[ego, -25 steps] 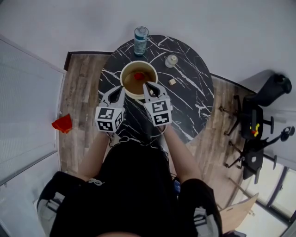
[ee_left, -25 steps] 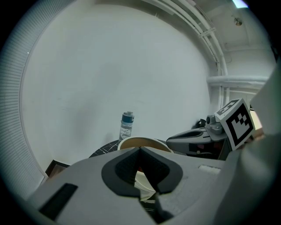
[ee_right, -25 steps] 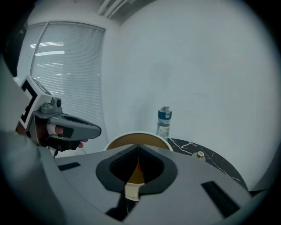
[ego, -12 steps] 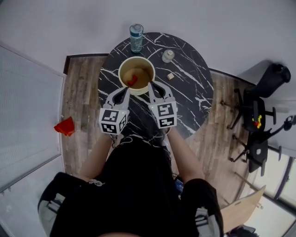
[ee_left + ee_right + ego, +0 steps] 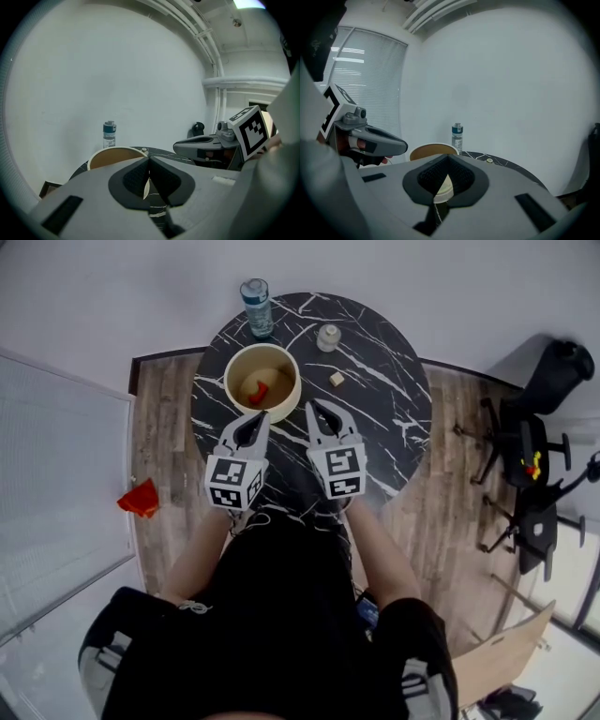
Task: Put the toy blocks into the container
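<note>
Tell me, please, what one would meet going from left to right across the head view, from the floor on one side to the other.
red object on the floor → container → small tan block → black chair

A round black marble table (image 5: pixel 398 423) stands on a wood floor (image 5: pixel 169 418). A water bottle (image 5: pixel 255 304) stands at its 11 o'clock edge, a small capped jar (image 5: pixel 327 337) near 12. A red thing (image 5: pixel 141 500) lies on the floor at 8 o'clock, and a black chair (image 5: pixel 525 442) stands at 3.

Black white-veined marble table (image 5: pixel 375 427), cream container (image 5: pixel 228 382), red block (image 5: pixel 259 393), tan block (image 5: pixel 336 379)
</note>
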Available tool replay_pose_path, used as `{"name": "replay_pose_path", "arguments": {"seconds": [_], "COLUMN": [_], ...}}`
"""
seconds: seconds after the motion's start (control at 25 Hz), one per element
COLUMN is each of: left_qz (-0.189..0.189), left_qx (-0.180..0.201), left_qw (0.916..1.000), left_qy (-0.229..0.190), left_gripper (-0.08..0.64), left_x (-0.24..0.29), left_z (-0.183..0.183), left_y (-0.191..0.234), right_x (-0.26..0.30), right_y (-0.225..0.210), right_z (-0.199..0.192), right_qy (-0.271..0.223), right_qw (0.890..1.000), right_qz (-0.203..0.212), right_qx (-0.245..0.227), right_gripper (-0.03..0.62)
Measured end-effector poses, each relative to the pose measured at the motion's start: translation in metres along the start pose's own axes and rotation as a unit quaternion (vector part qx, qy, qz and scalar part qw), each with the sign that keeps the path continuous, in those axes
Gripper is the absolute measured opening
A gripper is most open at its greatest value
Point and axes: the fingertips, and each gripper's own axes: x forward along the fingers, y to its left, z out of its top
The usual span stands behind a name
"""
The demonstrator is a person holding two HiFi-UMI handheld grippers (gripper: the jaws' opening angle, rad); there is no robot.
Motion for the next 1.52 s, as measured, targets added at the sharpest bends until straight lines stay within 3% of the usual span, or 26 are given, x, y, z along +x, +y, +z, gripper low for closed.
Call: {"name": "replay_pose_path", "arguments": {"seconds": [0.28, 0.6, 1.04, 1.52], "left_qz": [-0.001, -0.018, -0.031, -0.026], "left_qx": [0.024, 0.056, 0.114, 0.150], "left_qw": [0.9997, 0.9959, 0.9822, 0.9592], "left_qy": [0.005, 0.068, 0.146, 0.238], "left_gripper": [0.000, 0.000, 0.000, 0.000], "left_x": [0.034, 0.081, 0.147, 0.213], "left_z": [0.009, -0.010, -0.026, -0.061], "left_y": [-0.044, -0.085, -0.112, -0.109], "right_x": [-0.018, -0.034, -0.035, -0.023], "right_y": [-0.050, -0.102, -0.147, -0.175], "right_z": [-0.010, -0.036, -0.076, -0.120], "right_qy": [0.004, 0.012, 0.010, 0.025], "right_qw": [1.000, 1.000, 0.998, 0.992], "right_qz": [0.009, 0.005, 0.011, 0.039], "right_qx": [0.000, 0.018, 0.062, 0.121], "right_gripper": [-0.003, -0.003, -0.003, -0.003]}}
